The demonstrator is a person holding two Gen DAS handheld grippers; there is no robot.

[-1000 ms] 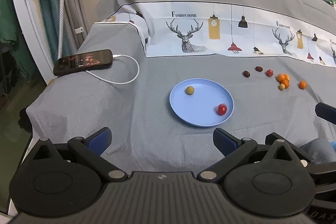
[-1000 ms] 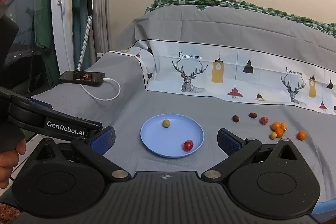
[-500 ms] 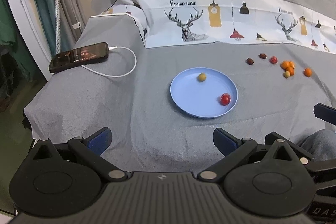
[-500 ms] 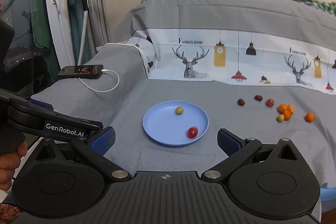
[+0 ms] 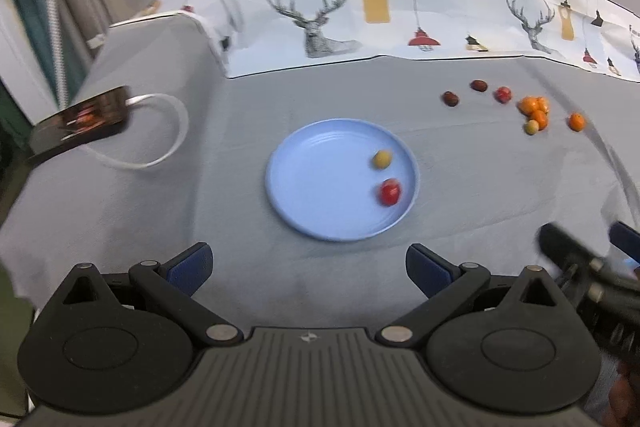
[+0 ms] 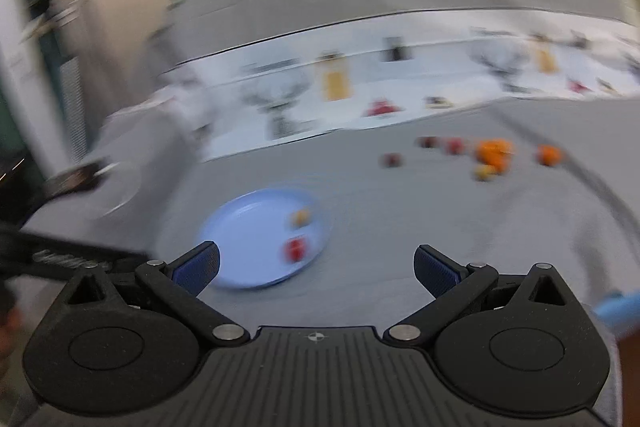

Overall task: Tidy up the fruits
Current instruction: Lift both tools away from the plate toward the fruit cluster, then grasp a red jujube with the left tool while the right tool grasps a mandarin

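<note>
A light blue plate (image 5: 304,183) (image 6: 244,247) lies on the grey cloth and holds a red fruit (image 5: 389,192) (image 6: 295,250) and a yellow-green fruit (image 5: 381,159) (image 6: 300,217). Beyond it to the right lie two dark red fruits (image 5: 451,99), a red one (image 5: 503,94), a cluster of orange fruits (image 5: 535,109) (image 6: 493,151), a yellowish one (image 5: 531,127) and a lone orange one (image 5: 576,121) (image 6: 549,155). My left gripper (image 5: 309,263) is open in front of the plate, with nothing between its fingers. My right gripper (image 6: 316,265) is open too, just right of the plate; its view is blurred.
A black phone (image 5: 80,119) with a white cable (image 5: 160,131) lies at the left edge of the cloth. A white printed band with deer and lamps (image 5: 360,23) runs across the back. The right gripper's body (image 5: 580,267) shows at the left view's right edge.
Both grippers have moved forward and closer to the plate, which looks larger now. The yellow-green fruit sits nearer the red one on the plate. The right view has turned blurry from motion.
</note>
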